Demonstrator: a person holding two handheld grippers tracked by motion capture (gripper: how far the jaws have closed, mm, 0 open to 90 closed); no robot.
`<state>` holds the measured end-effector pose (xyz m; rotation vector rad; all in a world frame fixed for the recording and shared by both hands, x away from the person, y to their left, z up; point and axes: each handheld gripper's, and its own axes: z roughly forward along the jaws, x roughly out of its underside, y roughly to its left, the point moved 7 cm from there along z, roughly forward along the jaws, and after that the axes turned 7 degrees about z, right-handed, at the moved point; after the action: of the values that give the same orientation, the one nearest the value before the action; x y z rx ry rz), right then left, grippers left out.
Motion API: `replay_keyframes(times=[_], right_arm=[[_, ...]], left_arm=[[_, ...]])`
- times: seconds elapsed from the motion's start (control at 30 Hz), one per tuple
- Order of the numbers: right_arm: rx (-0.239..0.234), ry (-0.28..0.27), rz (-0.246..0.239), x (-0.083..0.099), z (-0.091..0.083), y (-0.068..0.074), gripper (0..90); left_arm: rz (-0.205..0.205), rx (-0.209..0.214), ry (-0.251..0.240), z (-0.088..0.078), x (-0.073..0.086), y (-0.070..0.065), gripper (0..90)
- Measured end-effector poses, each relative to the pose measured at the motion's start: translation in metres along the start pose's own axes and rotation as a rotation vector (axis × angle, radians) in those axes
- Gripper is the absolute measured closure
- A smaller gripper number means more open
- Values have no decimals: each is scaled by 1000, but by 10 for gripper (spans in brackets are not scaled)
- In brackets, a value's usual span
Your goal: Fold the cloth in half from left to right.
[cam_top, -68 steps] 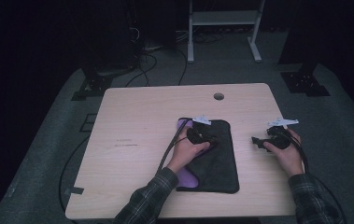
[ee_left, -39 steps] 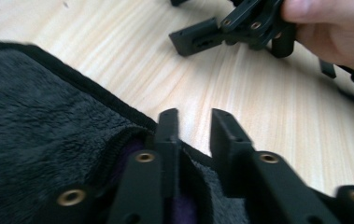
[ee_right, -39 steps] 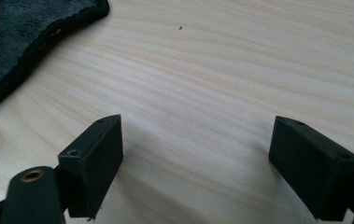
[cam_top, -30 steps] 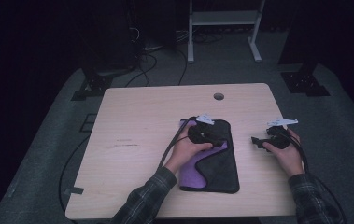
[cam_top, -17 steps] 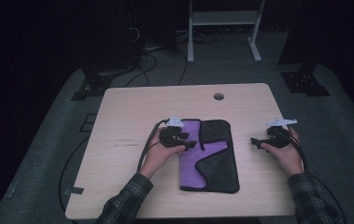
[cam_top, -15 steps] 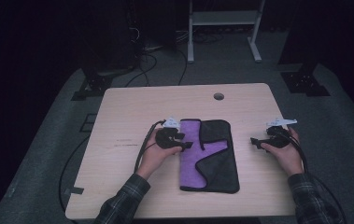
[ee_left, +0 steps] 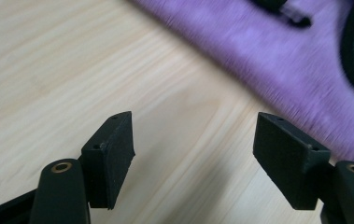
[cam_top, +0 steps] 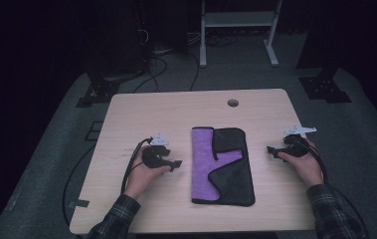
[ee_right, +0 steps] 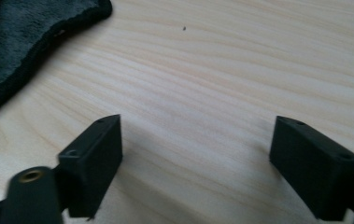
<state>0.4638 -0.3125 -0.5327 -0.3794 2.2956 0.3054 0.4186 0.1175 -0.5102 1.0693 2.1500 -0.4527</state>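
On one wooden table (cam_top: 141, 114) lies one folded cloth (cam_top: 222, 167), purple on its left part and dark grey to black on its right, near the middle of the tabletop between two hands. One small round hole (cam_top: 233, 103) sits in the table beyond the cloth. Two grippers are in use. At left, the left gripper (cam_top: 175, 163) rests just beside the cloth's purple edge without touching it; its jaws have just been opening, released, with bare wood between them. At right, the right gripper (cam_top: 270, 149) sits apart from the cloth's dark edge, jaws spread wide over bare wood, grasping nothing.
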Motion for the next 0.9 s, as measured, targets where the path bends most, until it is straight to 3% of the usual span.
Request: replay_keyframes(times=[0.1, 0.2, 0.33, 0.43, 0.53, 0.73, 0.9], right_arm=[[1, -8, 0, 0, 0, 2, 233], [-4, -19, 2, -2, -1, 3, 334], [-23, -17, -11, -3, -1, 7, 460], [-43, 1, -33, -5, -1, 14, 498], [-79, -19, -40, -12, -4, 25, 530], [-157, -54, -47, -26, -9, 50, 584], [-204, -49, -71, -33, -7, 69, 648]], left_arm=[[9, -16, 23, -2, 10, 4, 269], [11, -20, 34, -2, 17, 6, 250], [43, -37, 21, -4, 22, 10, 238], [73, -67, 10, -5, 27, 15, 182], [74, -87, -25, -3, 31, 16, 106], [93, -65, 1, 0, 31, 13, 0], [94, -62, 1, 1, 31, 12, 0]])
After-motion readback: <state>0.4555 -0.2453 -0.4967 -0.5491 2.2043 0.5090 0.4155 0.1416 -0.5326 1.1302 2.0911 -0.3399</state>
